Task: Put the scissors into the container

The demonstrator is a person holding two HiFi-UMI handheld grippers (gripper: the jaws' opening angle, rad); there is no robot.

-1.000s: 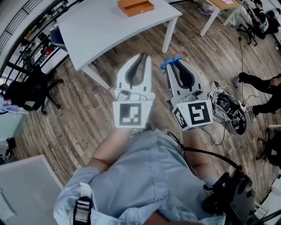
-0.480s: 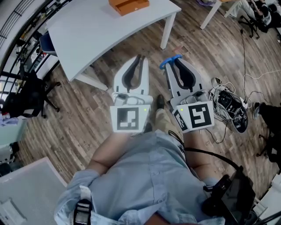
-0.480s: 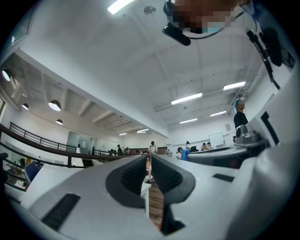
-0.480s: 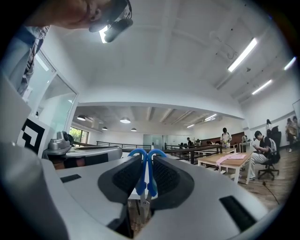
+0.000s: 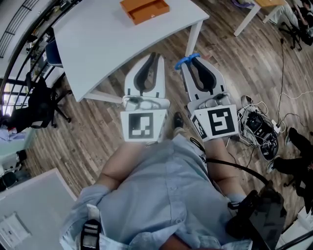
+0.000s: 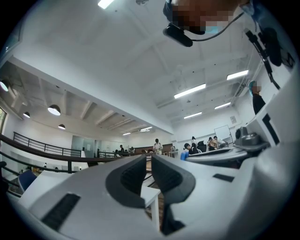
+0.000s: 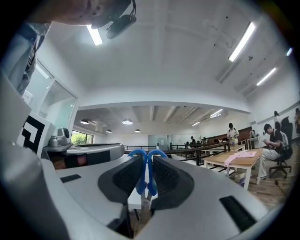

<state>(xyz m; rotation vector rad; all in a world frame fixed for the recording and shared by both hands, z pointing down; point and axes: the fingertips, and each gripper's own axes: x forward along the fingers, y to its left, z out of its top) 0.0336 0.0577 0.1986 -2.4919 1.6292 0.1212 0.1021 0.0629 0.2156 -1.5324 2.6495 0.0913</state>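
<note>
My right gripper (image 5: 192, 64) is shut on blue-handled scissors (image 5: 188, 60), whose handles stick out past the jaw tips; in the right gripper view the scissors (image 7: 145, 176) stand clamped between the dark pads, and the right gripper (image 7: 146, 182) points out over the room. My left gripper (image 5: 155, 57) is held level beside it with jaws together and nothing between them; the left gripper (image 6: 149, 165) shows only a thin slit. The orange container (image 5: 145, 10) lies on the white table (image 5: 107, 39), beyond both grippers.
The white table's legs (image 5: 193, 40) stand just ahead of the grippers over the wood floor. A tangle of cables and a device (image 5: 258, 126) lies on the floor at the right. A black office chair (image 5: 36, 107) stands at the left. Another desk (image 7: 241, 162) and seated people show far right.
Both grippers have come closer to the white table's edge, and the table with the orange container has shifted nearer in the head view. The grip on the scissors is unchanged.
</note>
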